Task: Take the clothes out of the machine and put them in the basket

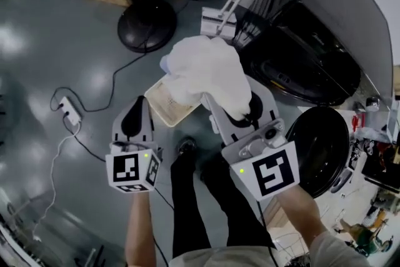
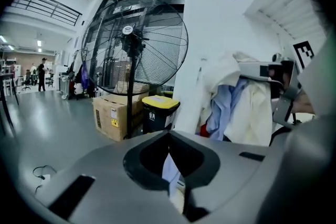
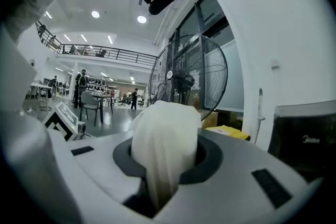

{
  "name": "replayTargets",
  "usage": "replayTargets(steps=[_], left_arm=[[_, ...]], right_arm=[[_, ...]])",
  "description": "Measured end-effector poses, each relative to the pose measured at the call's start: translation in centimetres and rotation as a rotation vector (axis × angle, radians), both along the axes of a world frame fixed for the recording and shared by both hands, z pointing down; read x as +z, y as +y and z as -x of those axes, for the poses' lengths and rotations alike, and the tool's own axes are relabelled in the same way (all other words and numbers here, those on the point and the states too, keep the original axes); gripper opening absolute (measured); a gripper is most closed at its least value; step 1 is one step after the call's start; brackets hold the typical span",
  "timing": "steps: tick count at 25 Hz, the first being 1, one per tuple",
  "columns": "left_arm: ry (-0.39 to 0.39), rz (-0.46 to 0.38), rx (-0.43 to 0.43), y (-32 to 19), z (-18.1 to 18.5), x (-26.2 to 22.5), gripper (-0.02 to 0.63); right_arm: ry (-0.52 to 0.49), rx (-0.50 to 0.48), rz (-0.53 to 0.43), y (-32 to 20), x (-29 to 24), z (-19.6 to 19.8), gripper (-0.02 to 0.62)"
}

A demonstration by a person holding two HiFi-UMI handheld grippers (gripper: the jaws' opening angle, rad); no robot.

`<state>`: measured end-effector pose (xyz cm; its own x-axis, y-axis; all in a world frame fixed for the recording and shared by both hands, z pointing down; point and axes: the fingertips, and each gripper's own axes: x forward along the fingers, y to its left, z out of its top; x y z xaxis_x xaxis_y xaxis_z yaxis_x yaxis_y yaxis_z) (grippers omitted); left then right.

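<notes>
At the far right of the head view stands the washing machine [image 1: 306, 65], its round door [image 1: 322, 147] swung open towards the near side and its mouth so dark that I cannot tell whether any clothes are left inside. Left of it, on the grey floor [image 1: 56, 59] and nearer than the fan's black base [image 1: 147, 25], lies what looks like the pale basket [image 1: 164, 108]. Only one corner of it shows, and that corner looks bare. Hanging just above the basket's far right part is the bundle of clothes [image 1: 206, 75], mostly white with some light blue at its left edge. It is clear of the machine and, by my judgement, not yet in the basket. The right gripper [image 1: 247, 110] carries it: in the right gripper view its jaws are clamped on a thick fold of the white cloth, which billows up over their tips. The left gripper [image 1: 135, 117] is held to the left of the basket, apart from the bundle, with its jaws drawn together. Only a thin pale sliver shows between them, and no cloth hangs from them. So I judge one load taken out and nearly over its place, with lowering and release to come, then a look into the drum for more
</notes>
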<state>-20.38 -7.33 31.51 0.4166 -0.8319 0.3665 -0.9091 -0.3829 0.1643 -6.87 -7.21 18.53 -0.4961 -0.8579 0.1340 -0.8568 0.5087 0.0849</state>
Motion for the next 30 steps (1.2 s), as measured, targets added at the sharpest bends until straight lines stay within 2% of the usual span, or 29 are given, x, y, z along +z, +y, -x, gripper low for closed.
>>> replayTargets(steps=[6, 12, 23, 30], left_arm=[[-0.017, 0.062, -0.078, 2.3, 4.5, 4.4, 0.018], [-0.028, 0.107, -0.117, 2.9, 8.1, 10.3, 0.02], [-0.036, 0.194, -0.157, 4.2, 9.6, 21.6, 0.02], [-0.046, 0.222, -0.163, 4.4, 10.5, 26.9, 0.02]], right_arm=[[-0.032, -0.061, 0.123, 1.1, 7.1, 4.7, 0.106], [0.003, -0.095, 0.257, 2.3, 17.1, 7.7, 0.106], [0.088, -0.096, 0.516, 3.0, 39.7, 9.1, 0.106], [0.144, -0.106, 0.603, 0.9, 52.3, 11.2, 0.107]])
